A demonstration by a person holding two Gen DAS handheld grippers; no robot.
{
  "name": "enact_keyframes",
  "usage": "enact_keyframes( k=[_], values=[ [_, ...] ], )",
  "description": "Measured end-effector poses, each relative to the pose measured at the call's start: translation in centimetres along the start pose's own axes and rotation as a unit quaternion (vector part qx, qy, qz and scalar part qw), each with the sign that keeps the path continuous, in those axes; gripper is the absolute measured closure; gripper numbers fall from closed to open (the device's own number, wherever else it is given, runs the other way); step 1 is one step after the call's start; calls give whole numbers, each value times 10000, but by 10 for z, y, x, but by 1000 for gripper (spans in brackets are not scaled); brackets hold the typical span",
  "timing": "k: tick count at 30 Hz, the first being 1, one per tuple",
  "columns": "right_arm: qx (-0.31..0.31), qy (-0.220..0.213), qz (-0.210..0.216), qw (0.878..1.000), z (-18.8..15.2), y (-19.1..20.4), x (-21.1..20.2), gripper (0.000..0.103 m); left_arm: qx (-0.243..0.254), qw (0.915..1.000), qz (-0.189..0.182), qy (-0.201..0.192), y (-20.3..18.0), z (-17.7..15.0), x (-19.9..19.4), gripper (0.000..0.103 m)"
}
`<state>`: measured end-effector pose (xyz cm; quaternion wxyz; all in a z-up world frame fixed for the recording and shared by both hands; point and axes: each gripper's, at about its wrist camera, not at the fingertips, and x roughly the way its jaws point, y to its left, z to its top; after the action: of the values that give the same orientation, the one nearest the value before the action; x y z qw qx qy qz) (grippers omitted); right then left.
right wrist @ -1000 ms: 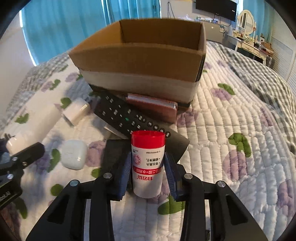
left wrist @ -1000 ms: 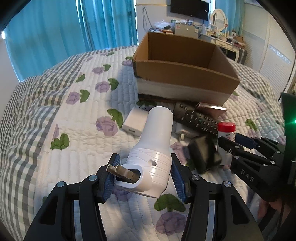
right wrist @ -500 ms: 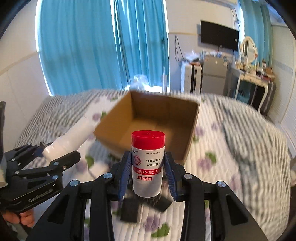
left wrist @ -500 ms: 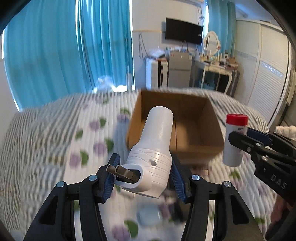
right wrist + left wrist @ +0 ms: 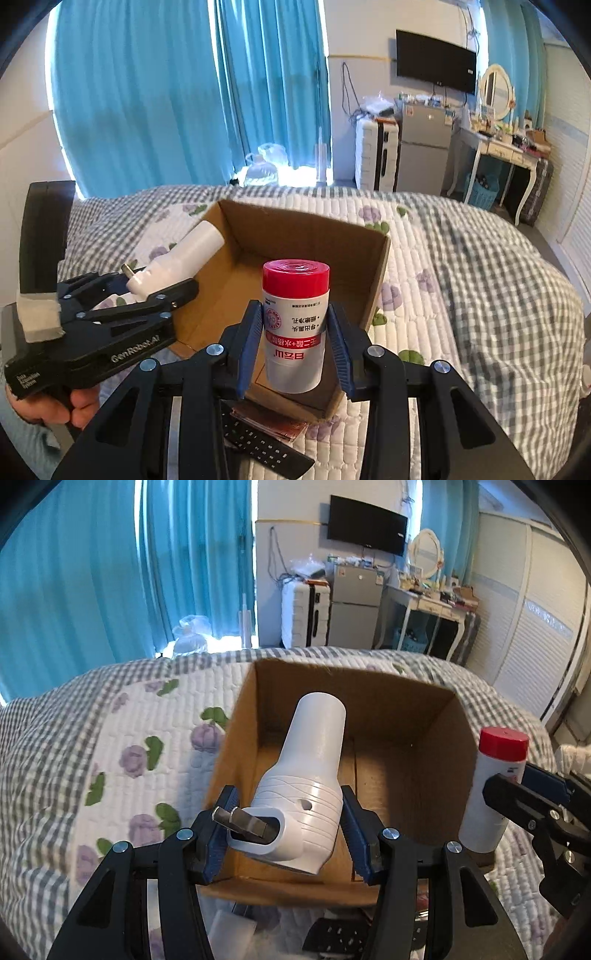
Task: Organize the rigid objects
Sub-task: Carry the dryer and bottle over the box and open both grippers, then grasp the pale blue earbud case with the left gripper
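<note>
I have a white plastic nozzle piece [image 5: 306, 786] clamped in my left claw [image 5: 288, 830], its ribbed base pinched between the blue pads [image 5: 221, 834] and its smooth tube pointing forward over the open cardboard box [image 5: 436, 746]. A metal stub juts from an opening in its near end; what it belongs to I cannot tell. My right claw [image 5: 295, 347] is closed on a white bottle with a red cap [image 5: 295, 321], held upright above the box's near right corner; its printed label is readable only as red and dark lettering. The box sits on the bed [image 5: 480, 295], whose quilt has purple flowers and a grey check border. The floor of the box is largely blocked by the two held items and the claw fingers. Below the box's near edge, mostly cut off by my right claw, a black remote control [image 5: 266, 446] and a reddish flat item [image 5: 273, 424] lie on the quilt; the left view shows only blurred scraps of these. In the right view the hand [image 5: 55, 406] gripping the left claw's handle shows at the lower left, with both claws level and side by side, aimed towards the blue curtains [image 5: 184, 92].
</note>
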<state>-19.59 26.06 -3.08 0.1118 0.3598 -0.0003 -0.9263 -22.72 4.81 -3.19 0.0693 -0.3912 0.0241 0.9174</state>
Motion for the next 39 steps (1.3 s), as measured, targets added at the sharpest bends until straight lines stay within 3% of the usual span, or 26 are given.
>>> enact_keyframes(
  k=[1, 3, 6, 15, 16, 17, 18, 20, 25, 31, 39],
  values=[
    [8, 31, 12, 10000, -3, -1, 4, 67, 37, 10000, 27, -13, -1, -2, 1, 43],
    [25, 75, 48, 10000, -6, -4, 10, 67, 68, 9999, 107, -4, -2, -4, 5, 24],
    [52, 106, 74, 9999, -7, -7, 16, 68, 2, 10000, -24, -70, -2, -2, 0, 23],
    [131, 550, 6, 9984, -6, -14, 50, 66, -70, 9993, 88, -357, 9, -5, -35, 23],
    [194, 497, -22, 9986, -6, -16, 50, 61, -81, 9992, 92, -387, 12, -6, -39, 23],
    [264, 430, -31, 9987, -6, -17, 48, 44, -87, 9990, 107, -424, 14, -9, -45, 21],
    [355, 372, -4, 9987, -6, -19, 45, 33, -95, 9988, 115, -460, 16, -13, -53, 16],
    [522, 231, 92, 9983, -5, -22, 32, 33, -136, 9986, 126, -501, 18, -18, -65, 11],
    [410, 10, -177, 9990, -7, -16, -13, 32, -189, 9986, 95, -478, 23, -38, -90, 11],
    [179, -222, -514, 9983, -32, -1, -63, 15, -214, 9986, 181, -456, 25, -71, -110, 4],
    [-128, 63, -667, 9977, -105, 25, -60, 14, -228, 9988, 311, 289, 16, -139, -74, 4]
  ],
)
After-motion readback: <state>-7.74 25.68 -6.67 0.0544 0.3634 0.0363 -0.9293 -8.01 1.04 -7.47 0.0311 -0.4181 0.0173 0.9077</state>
